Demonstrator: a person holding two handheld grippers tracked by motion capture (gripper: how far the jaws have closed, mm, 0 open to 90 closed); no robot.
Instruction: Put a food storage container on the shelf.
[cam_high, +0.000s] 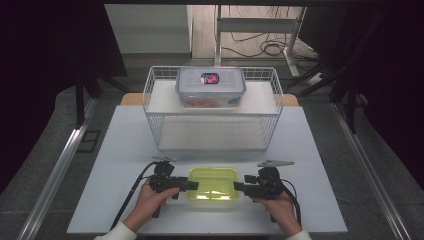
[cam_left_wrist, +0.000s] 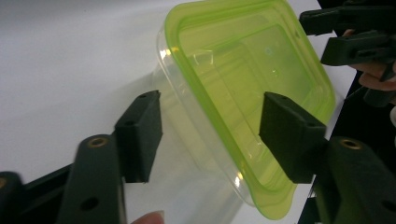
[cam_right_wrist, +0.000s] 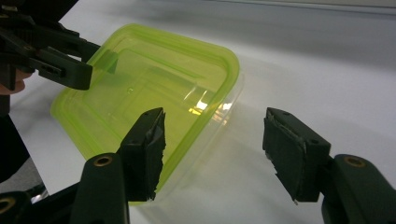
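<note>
— Looking down, we see the clear, rounded-corner plastic box with a translucent lime-green lid (cam_high: 212, 183) on the smooth white bench (cam_high: 120, 165), near its front edge, between both tools.

— Our left hand-held gripper (cam_left_wrist: 210, 133) straddles the lid's rim, matte black pads part-open; we can't tell whether they press.

— Our right hand-held gripper (cam_right_wrist: 212, 149) is part-open too, one pad by the lid's corner, gripping nothing.

— Behind stands a white wire rack (cam_high: 150, 100) carrying a blue-clipped clear tub (cam_high: 210, 86).
</note>
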